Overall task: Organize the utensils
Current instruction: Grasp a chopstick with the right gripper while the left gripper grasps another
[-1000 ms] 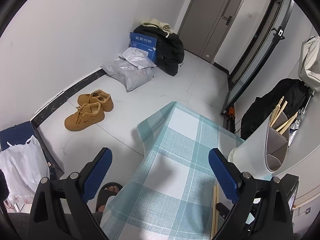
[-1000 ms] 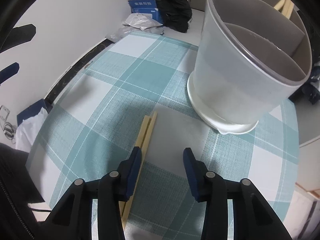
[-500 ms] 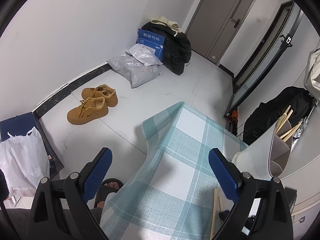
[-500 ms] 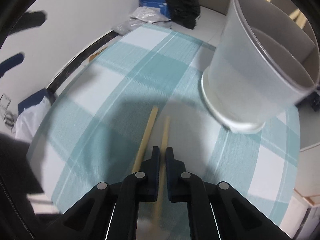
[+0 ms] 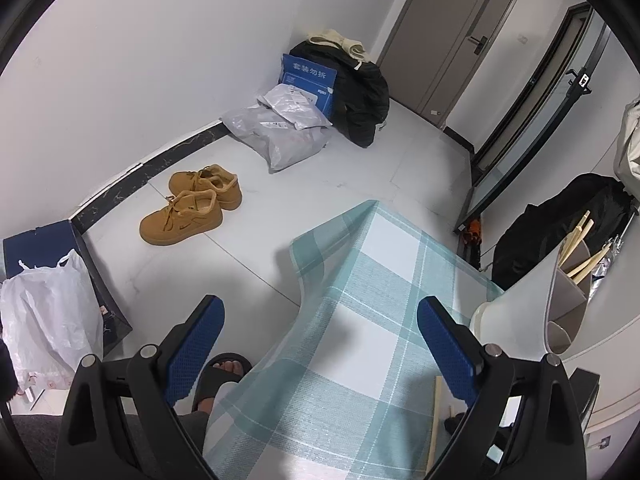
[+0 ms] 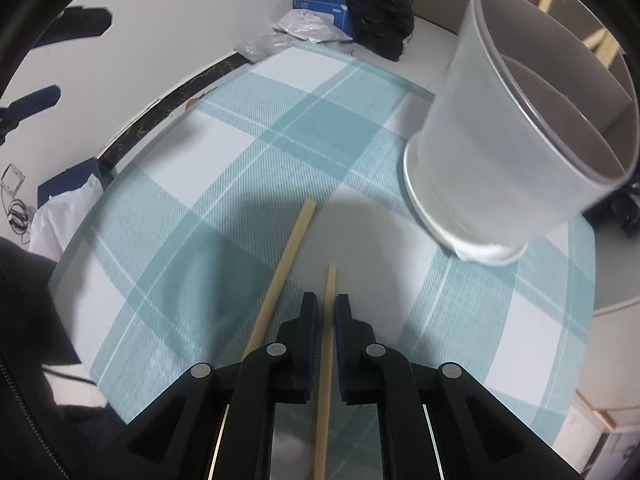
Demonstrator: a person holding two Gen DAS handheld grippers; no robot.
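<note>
Jaws of the right gripper (image 6: 326,306) are clamped on one chopstick (image 6: 329,292), which runs lengthwise between the blue pads and pokes out ahead of them, its tip over the cloth and apparently lifted off it, though that is hard to confirm; jaws of the left gripper (image 5: 320,344) stand wide apart with nothing between them, hanging over the near edge of the table; a second chopstick (image 6: 286,264) lies flat on the checked tablecloth (image 6: 248,160) just left of the held one, angled away from it, untouched; ahead and to the right stands the utensil holder (image 6: 500,152), a pale round tub split by dividers into compartments, upright on the cloth; several chopsticks (image 5: 576,248) already lean in its far compartment, while the nearer compartments look empty from here; so by my reckoning the sorting is well under way but not finished: one stick is in hand and not yet dropped in, one more waits on the cloth, and no other loose utensils show on the table; beyond the table, on the floor, sit a pair of tan shoes (image 5: 192,208) and some bags (image 5: 288,128) by the wall
</note>
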